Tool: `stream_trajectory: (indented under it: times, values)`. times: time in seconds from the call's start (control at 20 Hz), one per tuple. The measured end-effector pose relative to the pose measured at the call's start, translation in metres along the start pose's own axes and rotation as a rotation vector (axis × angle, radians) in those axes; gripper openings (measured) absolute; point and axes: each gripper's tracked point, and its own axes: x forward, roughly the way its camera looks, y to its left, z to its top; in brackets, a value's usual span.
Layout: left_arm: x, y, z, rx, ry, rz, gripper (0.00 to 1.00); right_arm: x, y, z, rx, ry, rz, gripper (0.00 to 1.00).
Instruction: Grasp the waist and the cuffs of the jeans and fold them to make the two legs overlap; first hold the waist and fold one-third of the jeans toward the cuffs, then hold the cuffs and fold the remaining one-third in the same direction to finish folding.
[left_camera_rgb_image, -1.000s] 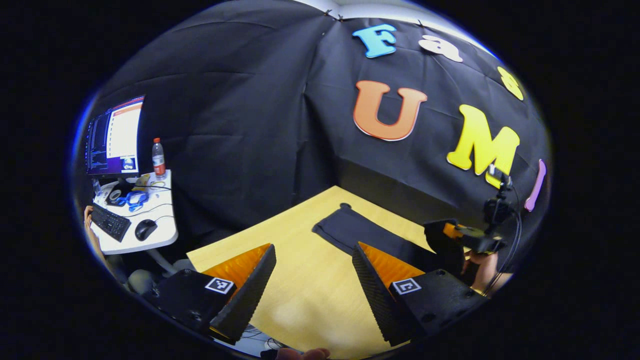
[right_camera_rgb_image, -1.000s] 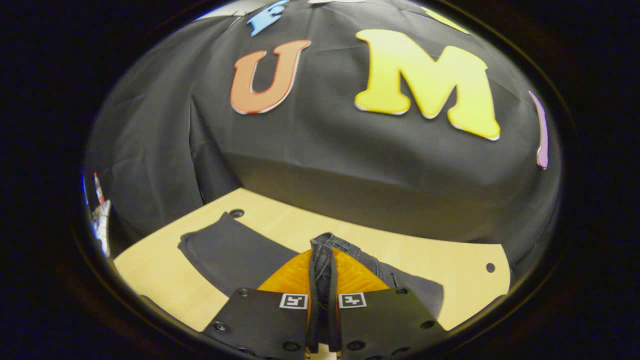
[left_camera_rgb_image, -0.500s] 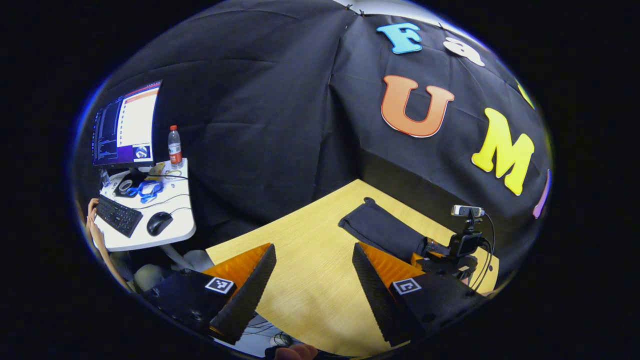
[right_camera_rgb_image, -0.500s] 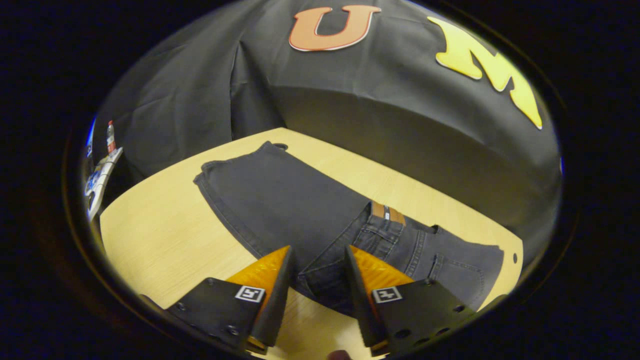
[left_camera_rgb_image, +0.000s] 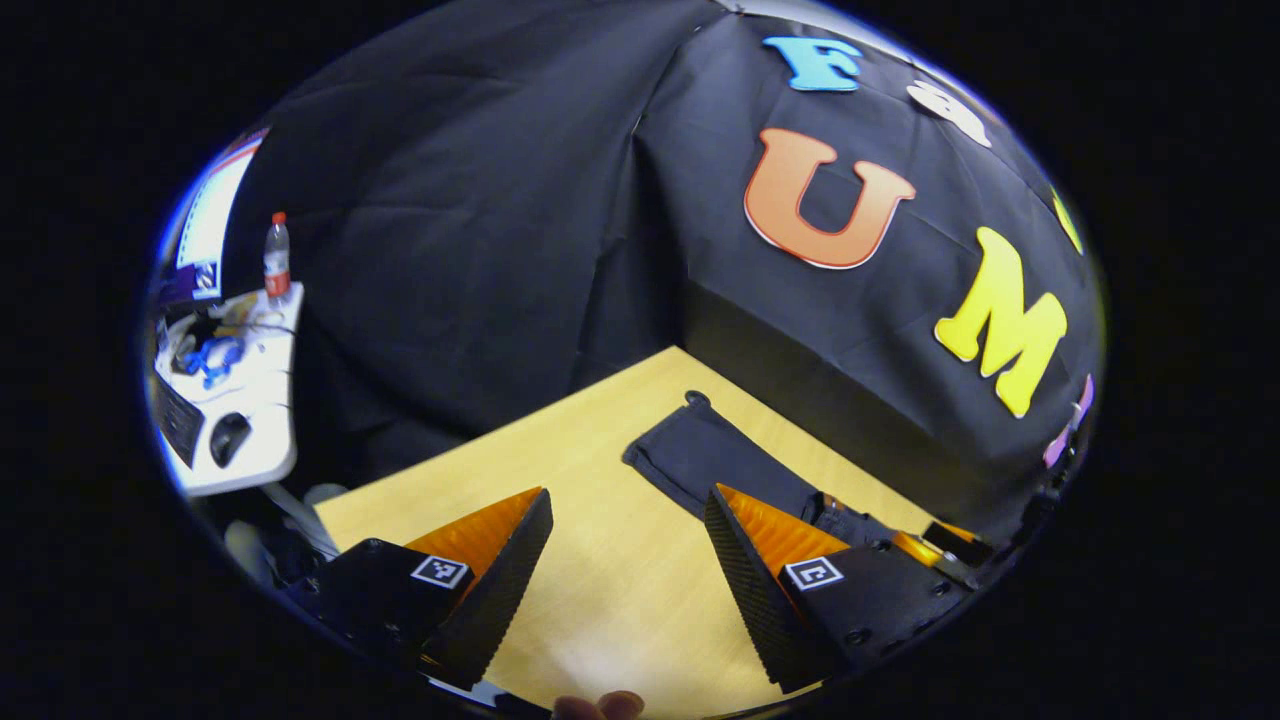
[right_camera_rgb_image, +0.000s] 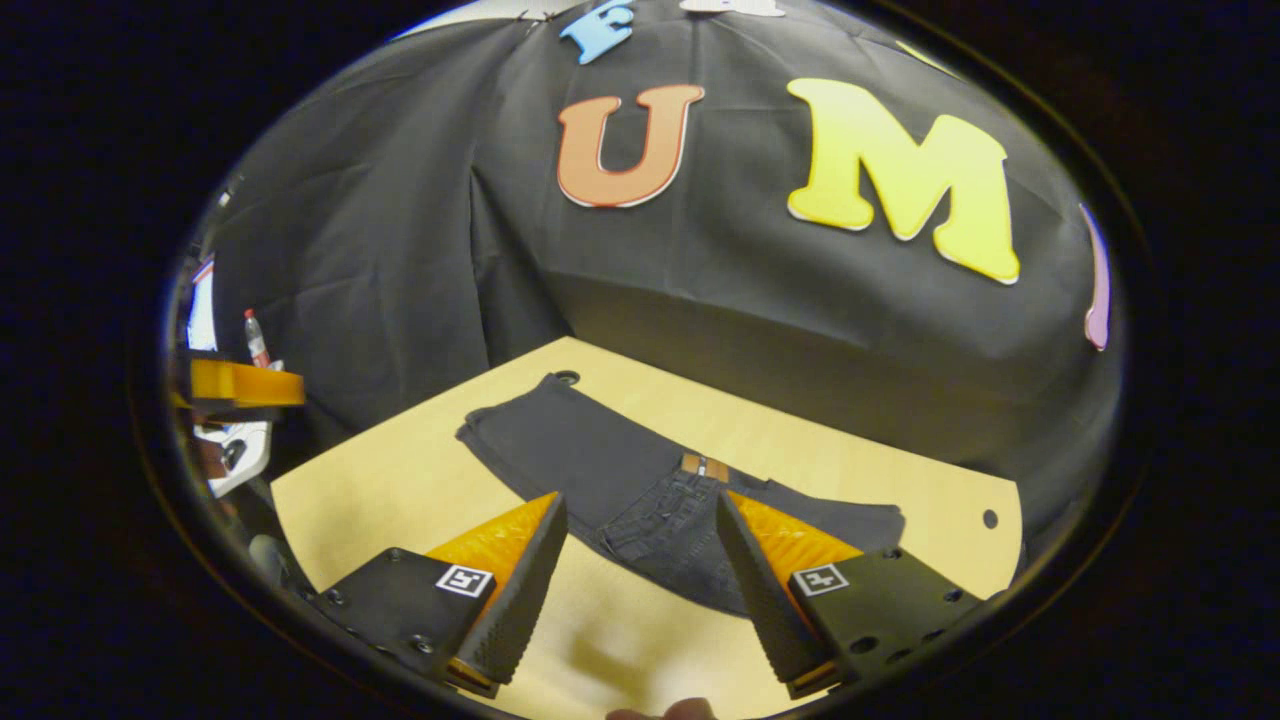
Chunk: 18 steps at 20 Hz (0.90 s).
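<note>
My left gripper hangs released above the counter. My right gripper is released too. Jeans lie folded.

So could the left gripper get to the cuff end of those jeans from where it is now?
Probably yes. The left gripper is open above bare table, and nothing lies between it and the jeans' cuff end ahead.

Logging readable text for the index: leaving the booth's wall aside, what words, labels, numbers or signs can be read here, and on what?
No text can be read.
Bottle label: too small to read.
Monitor screen: blurred and cut off at the edge.
Jeans waist patch: too small to read.
Left gripper and right gripper: square coded markers behind the fingers, a pattern with no words.
</note>
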Motion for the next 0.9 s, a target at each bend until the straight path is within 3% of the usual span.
stream_trajectory:
  times: [0.15,0.4,0.6,0.75,0.9]
  values:
    - [0.062,-0.022,-0.014,-0.242,0.139,-0.077,0.98,-0.055,-0.024,0.002,0.031,0.008,-0.007,0.92]
    - [0.143,0.008,-0.040,-0.478,0.333,0.025,0.99,-0.109,-0.085,-0.021,0.118,0.049,-0.101,0.92]
    - [0.180,0.017,-0.046,-0.545,0.386,0.118,0.99,-0.124,-0.122,-0.046,0.241,0.105,-0.167,0.94]
    - [0.200,0.020,-0.040,-0.591,0.389,0.141,0.99,-0.127,-0.145,-0.058,0.382,0.129,-0.198,0.94]
    - [0.214,0.023,-0.034,-0.570,0.389,0.165,0.99,-0.125,-0.164,-0.065,0.432,0.147,-0.227,0.95]
